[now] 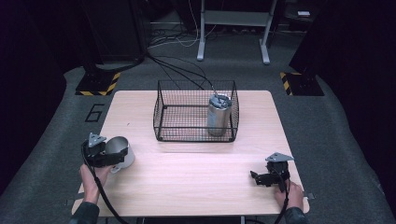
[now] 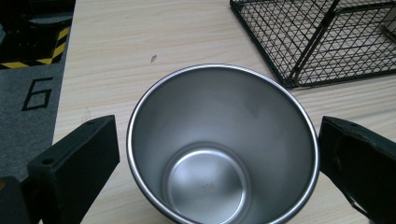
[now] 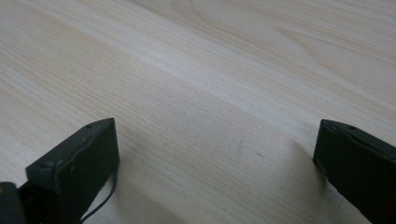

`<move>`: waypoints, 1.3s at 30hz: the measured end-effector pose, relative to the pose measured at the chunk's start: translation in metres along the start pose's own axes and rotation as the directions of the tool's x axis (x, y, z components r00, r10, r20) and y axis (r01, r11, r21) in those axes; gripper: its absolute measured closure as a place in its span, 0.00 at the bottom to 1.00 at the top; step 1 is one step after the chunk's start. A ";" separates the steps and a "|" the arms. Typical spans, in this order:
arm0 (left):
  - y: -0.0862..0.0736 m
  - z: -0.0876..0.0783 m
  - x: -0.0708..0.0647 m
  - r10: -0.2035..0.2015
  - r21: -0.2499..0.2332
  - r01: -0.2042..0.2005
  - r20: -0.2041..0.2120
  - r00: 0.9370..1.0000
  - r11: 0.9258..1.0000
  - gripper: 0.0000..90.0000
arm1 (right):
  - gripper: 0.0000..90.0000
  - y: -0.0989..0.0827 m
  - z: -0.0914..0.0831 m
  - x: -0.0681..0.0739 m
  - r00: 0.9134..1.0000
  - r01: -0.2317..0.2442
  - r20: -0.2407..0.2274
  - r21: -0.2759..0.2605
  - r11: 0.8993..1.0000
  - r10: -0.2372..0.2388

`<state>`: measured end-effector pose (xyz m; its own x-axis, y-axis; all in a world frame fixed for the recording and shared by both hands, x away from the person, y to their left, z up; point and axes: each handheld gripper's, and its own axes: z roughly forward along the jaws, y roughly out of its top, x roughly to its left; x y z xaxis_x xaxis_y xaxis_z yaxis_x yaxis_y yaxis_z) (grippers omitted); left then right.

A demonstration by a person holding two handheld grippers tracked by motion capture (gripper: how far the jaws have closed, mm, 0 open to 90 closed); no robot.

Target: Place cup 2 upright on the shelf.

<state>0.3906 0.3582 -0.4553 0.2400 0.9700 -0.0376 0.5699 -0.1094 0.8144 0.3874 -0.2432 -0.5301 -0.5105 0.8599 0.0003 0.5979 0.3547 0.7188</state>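
- Steel cup point(image 2: 223, 144) stands upright on the desk point(image 1: 196, 172) near its left edge, between the left tool's point(image 1: 108, 154) spread jaws, not clamped.
- Right tool point(image 1: 261, 178) rests released, low over bare desk.
- Wire basket point(image 1: 196, 112) holds a metal can point(image 1: 218, 114).

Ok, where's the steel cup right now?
In the high view the steel cup stands upright at the table's front-left, between the open left claw's jaws, short of the wire basket.

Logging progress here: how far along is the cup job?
Done: one metal can stands in the wire basket. In hand: the left gripper, jaws open, straddles the steel cup on the table. Left: closing, lifting. The right gripper is open.
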 end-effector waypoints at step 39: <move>0.011 -0.009 -0.025 0.095 -0.016 -0.095 0.005 0.995 0.995 0.07 | 0.00 0.000 0.000 0.000 1.000 0.001 0.000 0.000 1.000 -0.001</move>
<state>0.3838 0.3351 -0.4400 0.2970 0.9542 0.0368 0.5321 -0.1975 0.8233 0.3874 -0.2433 -0.5301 -0.5108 0.8597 0.0000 0.5976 0.3551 0.7188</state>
